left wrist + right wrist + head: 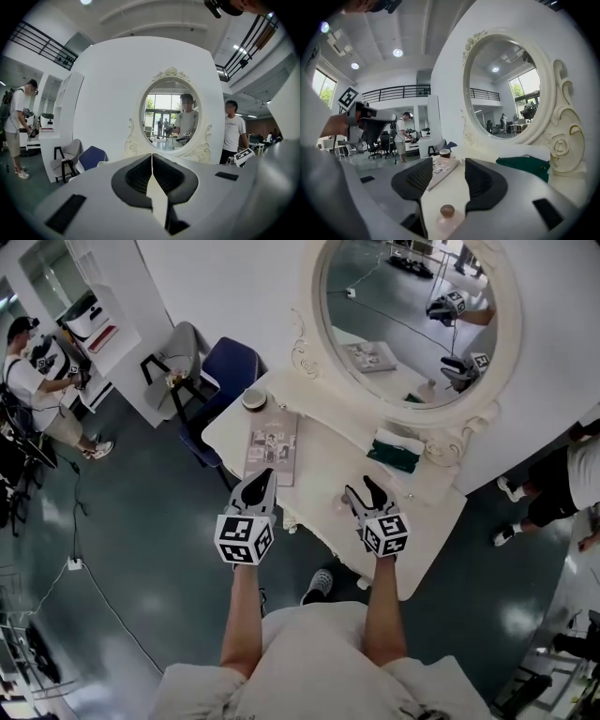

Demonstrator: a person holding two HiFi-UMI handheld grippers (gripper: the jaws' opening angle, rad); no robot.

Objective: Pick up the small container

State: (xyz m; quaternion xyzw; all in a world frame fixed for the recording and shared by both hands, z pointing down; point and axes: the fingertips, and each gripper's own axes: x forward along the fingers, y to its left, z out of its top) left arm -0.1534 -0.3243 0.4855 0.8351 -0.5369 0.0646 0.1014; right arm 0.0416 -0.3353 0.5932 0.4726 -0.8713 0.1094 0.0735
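Over the glossy white dressing table point(323, 460), the right gripper point(448, 164) has its ribbed black pads spread wide. The small rounded pale-pink container with a brown cap point(447, 215) stands upright on the tabletop between them, untouched. The left gripper point(151, 155) is pinched together, empty. A flat printed magazine point(272, 444) lies just ahead.

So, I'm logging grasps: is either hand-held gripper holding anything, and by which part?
Nothing is held. The right hand-held gripper is open, with the small pink, brown-capped container untouched between its jaws; the left hand-held gripper is shut, empty.
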